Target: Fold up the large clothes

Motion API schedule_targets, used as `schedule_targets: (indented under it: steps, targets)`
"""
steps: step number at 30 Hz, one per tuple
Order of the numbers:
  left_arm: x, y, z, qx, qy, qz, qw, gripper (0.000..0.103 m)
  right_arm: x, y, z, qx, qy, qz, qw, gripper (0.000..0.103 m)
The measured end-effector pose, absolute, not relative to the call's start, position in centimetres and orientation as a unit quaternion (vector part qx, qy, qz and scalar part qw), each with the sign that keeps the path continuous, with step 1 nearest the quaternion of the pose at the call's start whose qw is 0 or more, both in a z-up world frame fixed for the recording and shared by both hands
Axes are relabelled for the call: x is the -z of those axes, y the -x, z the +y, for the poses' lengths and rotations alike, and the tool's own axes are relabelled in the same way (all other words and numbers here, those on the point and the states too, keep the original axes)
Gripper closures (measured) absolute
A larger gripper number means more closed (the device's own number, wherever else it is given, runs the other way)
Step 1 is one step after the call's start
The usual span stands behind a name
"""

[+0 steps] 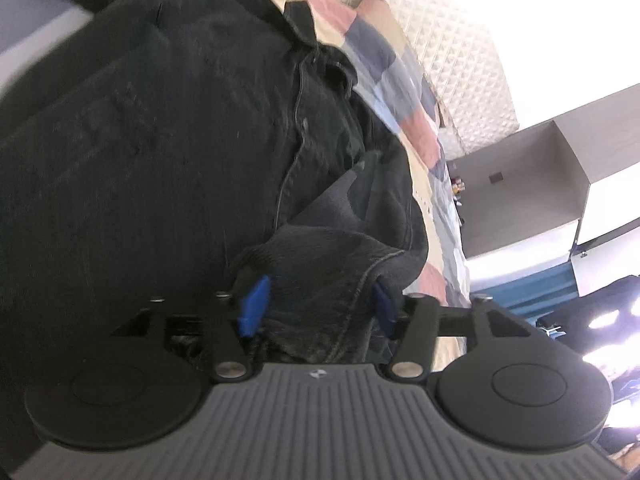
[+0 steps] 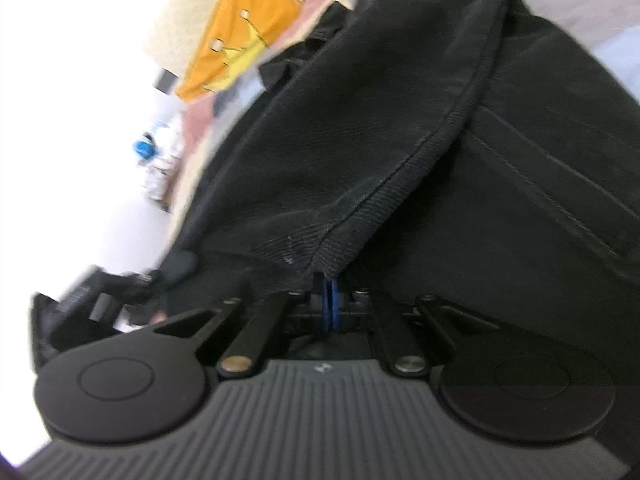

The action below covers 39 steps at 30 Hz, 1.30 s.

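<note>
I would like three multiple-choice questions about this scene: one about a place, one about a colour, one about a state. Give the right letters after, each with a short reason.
1. Where does the orange cushion lie in the right wrist view?
A. Beyond the black jeans, upper left
B. Between the fingers
C. On top of the jeans

2. What colour are the pads of the left gripper?
A. Red
B. Blue
C. Green

3. How does the right gripper stand?
A. Wide open, nothing in it
B. Out of view
C. Shut on a seamed edge of the jeans

Answers:
1 A, the cushion shows past the dark cloth, toward the upper left.
2 B, both pads are blue, with denim bunched between them.
3 C, the blue pads meet where the seam runs in.
</note>
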<state>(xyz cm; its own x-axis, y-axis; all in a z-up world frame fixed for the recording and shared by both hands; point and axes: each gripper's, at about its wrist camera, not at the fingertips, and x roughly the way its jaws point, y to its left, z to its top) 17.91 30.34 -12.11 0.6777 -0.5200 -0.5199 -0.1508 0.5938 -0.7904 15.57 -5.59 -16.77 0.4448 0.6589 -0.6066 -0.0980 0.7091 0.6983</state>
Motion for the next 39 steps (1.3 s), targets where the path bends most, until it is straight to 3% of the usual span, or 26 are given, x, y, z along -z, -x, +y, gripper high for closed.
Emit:
schedule_targets:
  steps: [4,13,15,16,17,19,27,31,33,34,38,39]
  targets:
    - [12.3,-16.5,30.3,0.111,0.454,0.372,0.802,0.031,18.4,-15.6,-5.4,-0.214,-0.273,0.503,0.792,0.098]
    - [13.9,-15.9,30.6,0.027,0.434,0.405,0.805,0.031,17.3,-15.3,-5.3,-0.226,-0.262,0.502,0.793,0.092]
    - [14.6,-15.9,30.7,0.022,0.438,0.411,0.799,0.031,17.3,-14.4,-6.0,-0.234,-0.271,0.495,0.792,0.08]
    - [15.0,-15.8,30.5,0.022,0.44,0.416,0.796,0.031,17.3,-13.8,-6.5,-0.24,-0.281,0.486,0.792,0.059]
    - [15.3,-15.8,30.2,0.025,0.441,0.422,0.792,0.031,17.2,-13.6,-6.9,-0.245,-0.291,0.472,0.795,0.045]
    - [15.7,-15.6,29.9,0.024,0.438,0.428,0.79,0.031,16.0,-13.6,-7.3,-0.259,-0.305,0.438,0.805,0.041]
    - [15.5,-15.2,28.8,0.014,0.413,0.424,0.806,0.036,13.0,-15.1,-6.9,-0.257,-0.248,0.343,0.869,0.041]
    - [15.2,-15.4,27.8,0.022,0.393,0.428,0.813,0.063,13.5,-17.5,-5.7,-0.25,-0.211,0.338,0.883,0.041]
    - [14.7,-15.4,27.5,0.019,0.382,0.422,0.822,0.07,14.1,-17.9,-5.2,-0.249,-0.202,0.349,0.881,0.042]
    - [14.4,-15.3,27.6,0.016,0.382,0.415,0.826,0.074,14.5,-18.1,-5.0,-0.246,-0.194,0.355,0.881,0.045]
    - [12.1,-14.2,28.9,0.014,0.399,0.356,0.845,0.08,15.9,-18.6,-4.3,-0.237,-0.178,0.382,0.875,0.083]
    - [11.5,-14.0,29.1,0.015,0.403,0.344,0.848,0.08,16.2,-18.5,-4.2,-0.237,-0.179,0.386,0.873,0.085]
